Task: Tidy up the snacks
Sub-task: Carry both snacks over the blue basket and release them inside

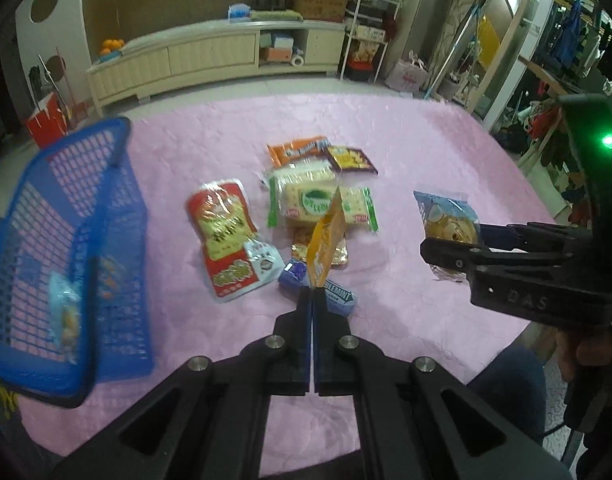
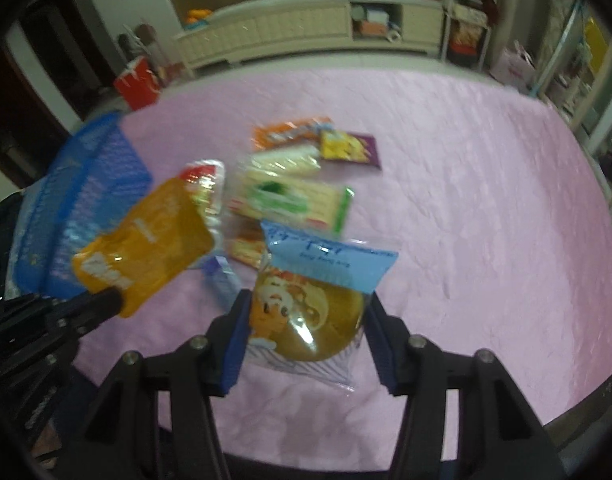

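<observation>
My left gripper (image 1: 312, 292) is shut on an orange snack packet (image 1: 326, 240), held edge-on above the pink table; the packet also shows in the right wrist view (image 2: 146, 248). My right gripper (image 2: 306, 304) is shut on a blue-topped bun packet (image 2: 310, 304), lifted off the table; it also shows in the left wrist view (image 1: 450, 224). A blue mesh basket (image 1: 66, 240) stands at the left with a pale blue packet (image 1: 66, 316) inside. Several snacks lie mid-table: a red packet (image 1: 230, 240), green-edged crackers (image 1: 326, 204) and a blue mint pack (image 1: 338, 298).
An orange packet (image 1: 298, 148) and a purple-yellow packet (image 1: 352, 160) lie at the far side of the pile. The pink cloth (image 1: 406, 140) covers the table. A cream cabinet (image 1: 210, 56) and shelves stand behind on the floor.
</observation>
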A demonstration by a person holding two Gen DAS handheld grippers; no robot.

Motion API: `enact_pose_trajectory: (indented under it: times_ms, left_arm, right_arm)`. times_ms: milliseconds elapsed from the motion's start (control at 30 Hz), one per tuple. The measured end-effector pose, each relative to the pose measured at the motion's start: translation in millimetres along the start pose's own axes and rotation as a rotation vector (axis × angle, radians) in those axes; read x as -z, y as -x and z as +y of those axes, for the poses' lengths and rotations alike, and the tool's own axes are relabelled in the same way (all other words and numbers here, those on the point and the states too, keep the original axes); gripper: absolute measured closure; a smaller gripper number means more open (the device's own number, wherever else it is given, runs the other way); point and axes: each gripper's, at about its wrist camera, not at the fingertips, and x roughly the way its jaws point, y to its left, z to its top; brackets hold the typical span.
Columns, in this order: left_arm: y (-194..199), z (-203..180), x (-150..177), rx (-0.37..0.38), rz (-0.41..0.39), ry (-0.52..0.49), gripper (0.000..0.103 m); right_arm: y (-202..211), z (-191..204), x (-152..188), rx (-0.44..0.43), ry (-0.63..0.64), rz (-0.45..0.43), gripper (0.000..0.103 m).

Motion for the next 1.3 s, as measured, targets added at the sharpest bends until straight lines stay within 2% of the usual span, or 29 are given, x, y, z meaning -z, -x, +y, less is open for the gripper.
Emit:
enact_pose_trajectory:
  times_ms: [167, 367, 667, 867, 1033, 1300]
  left_arm:
    - [41.1, 14.8, 0.6, -0.023, -0.058, 0.010, 0.103]
    - [81.6, 41.3, 3.6, -0.061, -0.107, 0.024, 0.103]
    - [116.7, 98.6, 14.5, -0.135, -0.130, 0.066, 0.103]
    - [131.2, 137.1, 24.5, -0.194, -0.131, 0.093, 0.103]
    - [127.2, 167.9, 25.3, -0.228, -0.113, 0.116, 0.103]
    - [113.9, 197.2, 21.2, -0.231, -0.088, 0.134, 0.103]
  right_arm:
    - [27.7, 21.9, -2.7, -0.025, 0.056, -0.052, 0.045]
    - [42.3, 60.0, -8.4, -0.055, 0.111, -0.089, 0.045]
    - [42.4, 133.9, -22.4, -0.104, 0.221, -0.074, 0.045]
    - [33.8, 177.4, -34.4, -0.073, 0.310, -0.067, 0.045]
    - [24.5, 215.9, -44.2, -0.004, 0.414, -0.077, 0.045]
    - [1.8, 254.8, -55.8, 0.032, 0.520, -0.074, 0.045]
